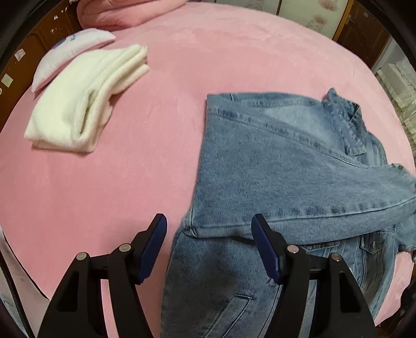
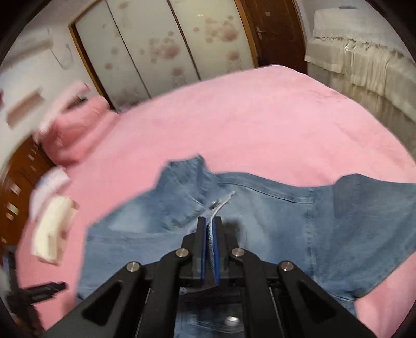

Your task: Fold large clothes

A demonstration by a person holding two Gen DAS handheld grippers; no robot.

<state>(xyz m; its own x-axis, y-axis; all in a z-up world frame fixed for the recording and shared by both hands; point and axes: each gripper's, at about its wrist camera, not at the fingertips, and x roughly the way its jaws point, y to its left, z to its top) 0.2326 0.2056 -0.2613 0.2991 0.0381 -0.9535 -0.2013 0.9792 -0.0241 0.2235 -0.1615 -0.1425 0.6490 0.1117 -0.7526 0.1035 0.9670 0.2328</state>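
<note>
A blue denim jacket (image 1: 273,166) lies partly folded on the pink bed (image 1: 109,182), one sleeve laid across its front. My left gripper (image 1: 209,228) hovers open above the jacket's near left edge, nothing between its blue pads. In the right wrist view the same denim jacket (image 2: 286,215) spreads over the pink bed (image 2: 260,122). My right gripper (image 2: 209,221) is shut on a fold of the jacket's front edge, which stands up between the pads near a metal button.
A folded white garment (image 1: 85,104) lies at the left of the bed, a pale pillow (image 1: 70,52) behind it, and a pink duvet (image 1: 124,13) at the head. Sliding flowered wardrobe doors (image 2: 161,44) and a draped cream cabinet (image 2: 364,57) stand beyond the bed.
</note>
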